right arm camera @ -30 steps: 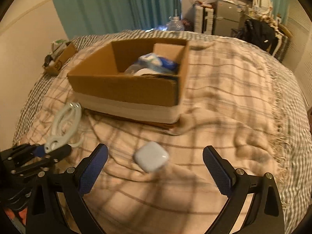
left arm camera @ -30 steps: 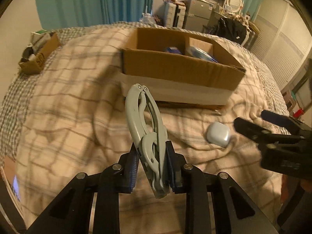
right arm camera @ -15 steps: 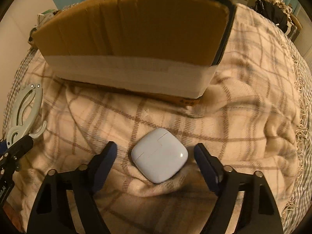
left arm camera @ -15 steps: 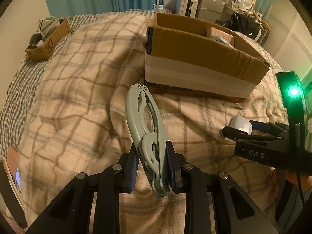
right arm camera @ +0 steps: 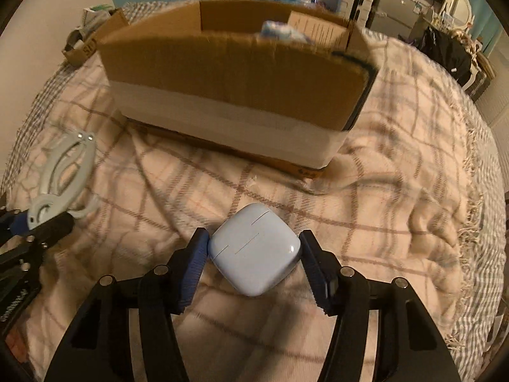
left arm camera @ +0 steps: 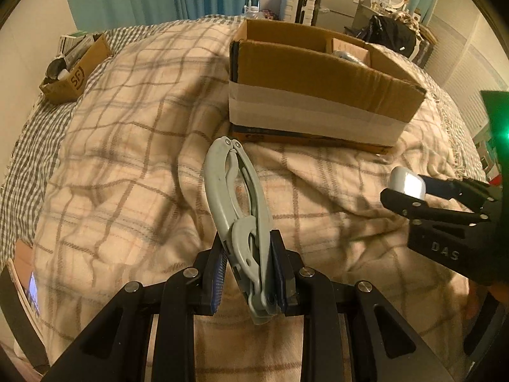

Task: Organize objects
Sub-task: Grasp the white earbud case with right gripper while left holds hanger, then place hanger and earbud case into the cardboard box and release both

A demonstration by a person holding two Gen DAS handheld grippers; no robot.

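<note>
My left gripper (left arm camera: 249, 273) is shut on a grey hand tool with two looped handles (left arm camera: 237, 210), held above the plaid blanket; it also shows in the right wrist view (right arm camera: 60, 178). My right gripper (right arm camera: 254, 264) is shut on a white earbud case (right arm camera: 254, 254), its pads touching both sides, and the case looks lifted off the blanket. The case also shows in the left wrist view (left arm camera: 407, 186) between the right gripper's fingers. An open cardboard box (right arm camera: 235, 86) with items inside stands just beyond on the bed, also in the left wrist view (left arm camera: 318, 95).
The plaid blanket (left arm camera: 127, 159) covers the bed. A small cardboard box (left arm camera: 74, 73) with odds and ends sits at the far left edge. Furniture and a dark bag (left arm camera: 391, 35) stand behind the bed.
My right gripper closed in on the earbud case and now grips it, raised a little. My left gripper still holds the grey tool and has shifted slightly back from the box.
</note>
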